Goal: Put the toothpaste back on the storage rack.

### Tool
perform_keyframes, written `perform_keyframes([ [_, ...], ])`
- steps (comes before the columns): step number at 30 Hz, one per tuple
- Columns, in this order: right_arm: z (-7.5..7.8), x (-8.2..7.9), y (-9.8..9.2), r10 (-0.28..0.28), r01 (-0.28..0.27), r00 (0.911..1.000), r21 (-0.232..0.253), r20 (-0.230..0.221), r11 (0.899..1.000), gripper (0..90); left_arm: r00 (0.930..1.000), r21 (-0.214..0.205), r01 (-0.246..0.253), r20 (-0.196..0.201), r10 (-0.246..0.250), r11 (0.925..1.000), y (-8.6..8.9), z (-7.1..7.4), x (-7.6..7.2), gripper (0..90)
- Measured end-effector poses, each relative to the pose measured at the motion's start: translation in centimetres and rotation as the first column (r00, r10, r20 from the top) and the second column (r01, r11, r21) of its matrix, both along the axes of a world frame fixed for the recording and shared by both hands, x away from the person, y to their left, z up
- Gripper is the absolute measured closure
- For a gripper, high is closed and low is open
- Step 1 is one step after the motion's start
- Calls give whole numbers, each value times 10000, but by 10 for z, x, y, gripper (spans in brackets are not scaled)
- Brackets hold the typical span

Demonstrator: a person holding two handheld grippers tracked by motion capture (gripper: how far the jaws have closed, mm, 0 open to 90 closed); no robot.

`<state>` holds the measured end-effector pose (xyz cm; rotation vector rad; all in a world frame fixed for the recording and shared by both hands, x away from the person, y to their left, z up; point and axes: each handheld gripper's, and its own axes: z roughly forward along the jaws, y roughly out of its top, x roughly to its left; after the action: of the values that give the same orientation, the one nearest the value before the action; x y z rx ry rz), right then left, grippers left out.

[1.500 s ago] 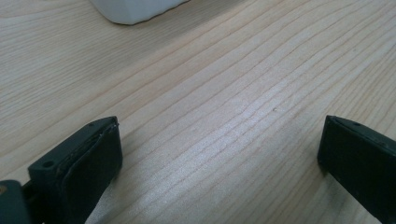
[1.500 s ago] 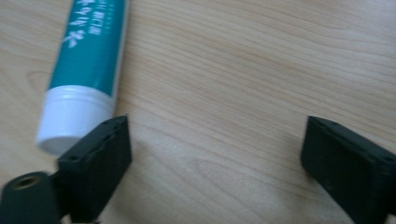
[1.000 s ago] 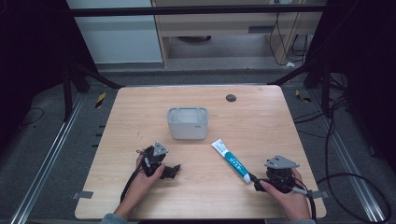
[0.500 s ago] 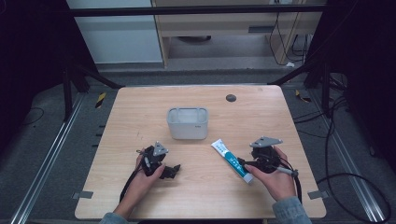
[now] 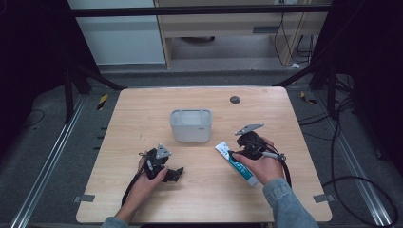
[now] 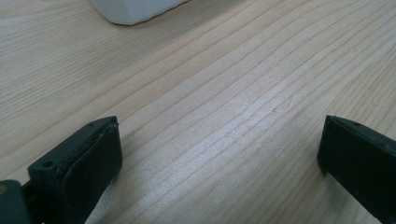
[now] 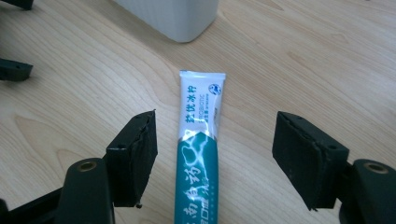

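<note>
From the high view, a wooden counter (image 5: pixel 142 123) carries a white tub (image 5: pixel 191 125) near its middle and a dark round spot (image 5: pixel 235 99) toward the far edge. A white-and-teal toothpaste tube (image 5: pixel 236 163) lies flat on the counter, near the tub's right front corner and running away from it toward the person. The right gripper (image 5: pixel 234 153) sits over the middle of the tube, held by the right hand (image 5: pixel 261 164) in a denim sleeve (image 5: pixel 287 204). The left gripper (image 5: pixel 177 174) rests low on the counter in the left hand (image 5: pixel 145 178), well apart from the tube, in front of the tub and to its left.

In the left gripper view, the fingers (image 6: pixel 79 163) are spread wide with bare wood grain between them — nothing held. A corner of the white tub (image 6: pixel 135 9) shows at the top edge.

In the right gripper view, the fingers (image 7: pixel 133 154) are spread, one on each side of the toothpaste tube (image 7: pixel 198 140), neither touching it. The tube's flat crimped end points toward the tub (image 7: pixel 180 16), which stands just beyond it with a gap of wood between. The tips of the left gripper (image 7: pixel 14 70) show at the upper left.
</note>
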<state>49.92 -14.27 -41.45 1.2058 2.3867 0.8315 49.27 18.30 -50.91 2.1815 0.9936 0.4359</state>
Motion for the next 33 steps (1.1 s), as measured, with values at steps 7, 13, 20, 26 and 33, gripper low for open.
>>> perform_keyframes([
  [7, 5, 16, 10, 83, -111, 9983, -478, -574, 9988, 362, 10000, 2, 19, -3, -19, 10000, 0, 0, 0, 0],
  [13, 1, 20, 17, 141, -215, 9957, -802, -915, 9965, 356, 10000, 4, 97, 12, -97, 10000, 1, 0, -1, 0],
  [20, -4, 24, 24, 347, -478, 9916, -1043, -1244, 9934, 307, 10000, 1, 21, 16, -21, 10000, 0, 0, -1, 0],
  [26, -8, 26, 25, 330, -476, 9887, -977, -1463, 9941, 343, 9999, 4, -115, -5, 115, 9999, -1, 0, 0, 0],
  [33, -16, 28, 29, 364, -551, 9846, -1058, -1712, 9929, 423, 9999, 1, -129, 7, 129, 9999, -1, 0, 0, 0],
])
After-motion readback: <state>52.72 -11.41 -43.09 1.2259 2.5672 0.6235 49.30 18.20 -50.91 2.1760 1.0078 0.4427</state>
